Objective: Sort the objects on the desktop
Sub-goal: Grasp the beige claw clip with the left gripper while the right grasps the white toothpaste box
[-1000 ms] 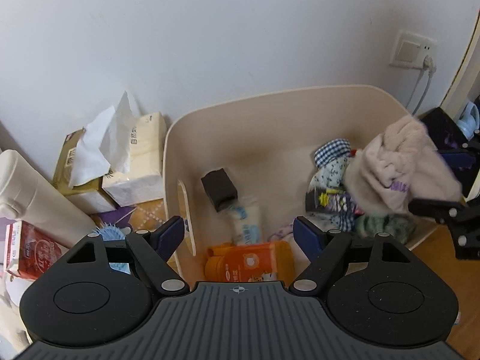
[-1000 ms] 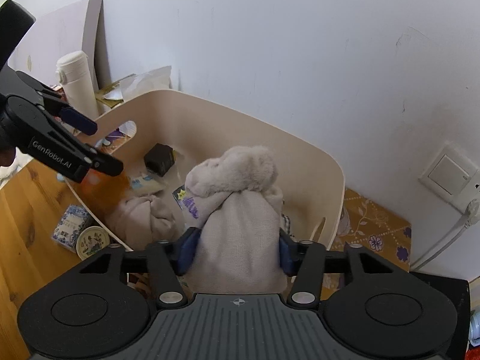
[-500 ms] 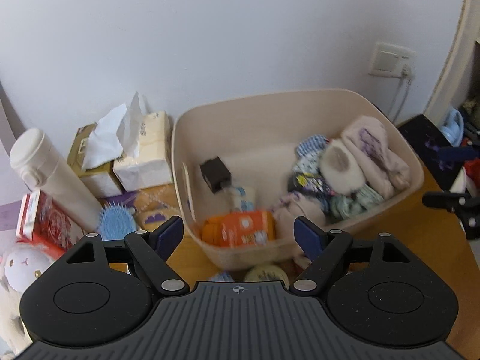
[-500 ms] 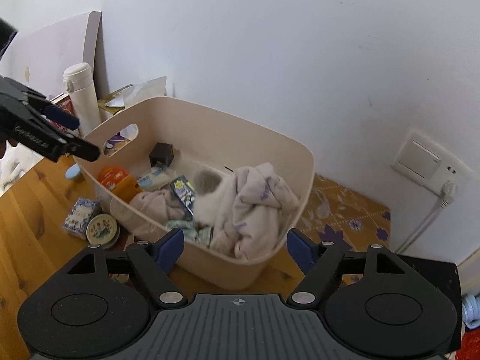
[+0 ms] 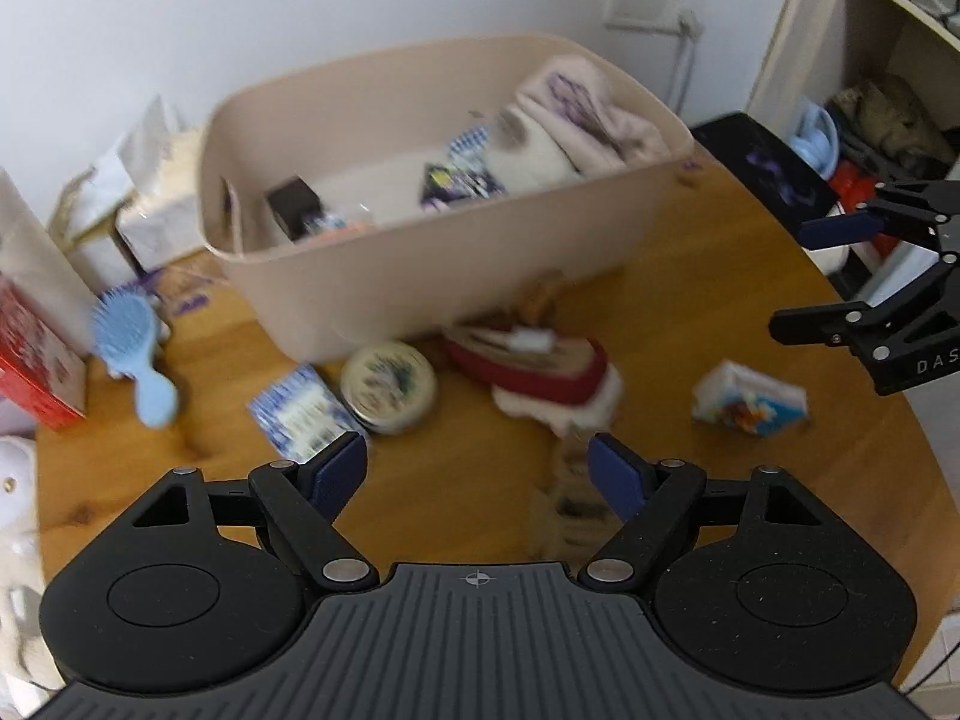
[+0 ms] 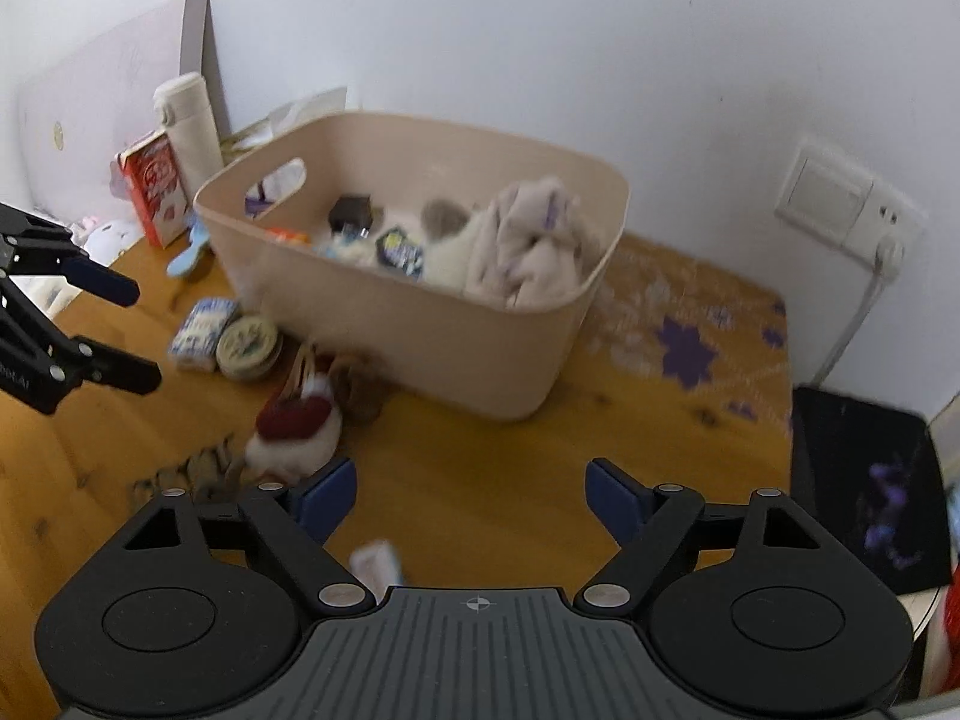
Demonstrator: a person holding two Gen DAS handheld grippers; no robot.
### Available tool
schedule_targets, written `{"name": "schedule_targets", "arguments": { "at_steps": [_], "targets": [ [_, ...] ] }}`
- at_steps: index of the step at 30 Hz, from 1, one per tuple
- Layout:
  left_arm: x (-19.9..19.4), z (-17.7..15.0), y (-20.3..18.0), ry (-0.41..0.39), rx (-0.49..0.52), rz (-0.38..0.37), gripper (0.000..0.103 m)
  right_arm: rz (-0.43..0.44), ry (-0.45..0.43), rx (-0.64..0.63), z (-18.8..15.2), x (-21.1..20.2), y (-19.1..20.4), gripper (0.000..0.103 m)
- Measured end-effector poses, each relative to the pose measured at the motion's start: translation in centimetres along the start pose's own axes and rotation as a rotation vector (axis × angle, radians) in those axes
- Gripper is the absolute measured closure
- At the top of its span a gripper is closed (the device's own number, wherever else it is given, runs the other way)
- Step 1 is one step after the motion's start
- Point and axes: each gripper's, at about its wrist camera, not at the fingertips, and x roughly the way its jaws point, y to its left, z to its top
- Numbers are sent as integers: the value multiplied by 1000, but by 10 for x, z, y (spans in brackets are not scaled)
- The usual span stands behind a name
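Both jaws empty, pink cloth (image 6: 528,252) now binned, grippers withdrawn

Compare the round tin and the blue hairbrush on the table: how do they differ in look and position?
The round tin is a flat, cream-lidded disc; the blue hairbrush is long, with an oval bristled head and a handle. The tin lies right in front of the beige bin, beside a blue-patterned packet; the hairbrush lies off the bin's left corner, near a red carton. Both rest loose on the wooden table, unsorted.

A beige bin (image 5: 420,276) of clutter stands on the wooden table (image 5: 480,504), a round tin (image 5: 389,387) just beside it.
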Motion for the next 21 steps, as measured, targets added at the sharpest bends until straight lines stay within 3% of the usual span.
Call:
{"name": "schedule_targets", "arguments": {
  "at_steps": [11, 17, 21],
  "targets": [
    [33, -19, -29, 47, -24, -24, 21, 50, 84, -7, -29, 21, 23, 18],
    [46, -16, -27, 56, -92, -40, 22, 59, 105, -18, -33, 34, 27, 21],
    [54, -15, -27, 59, -110, -60, 36, 71, 117, -32, -33, 39, 27, 28]
  ]
}}
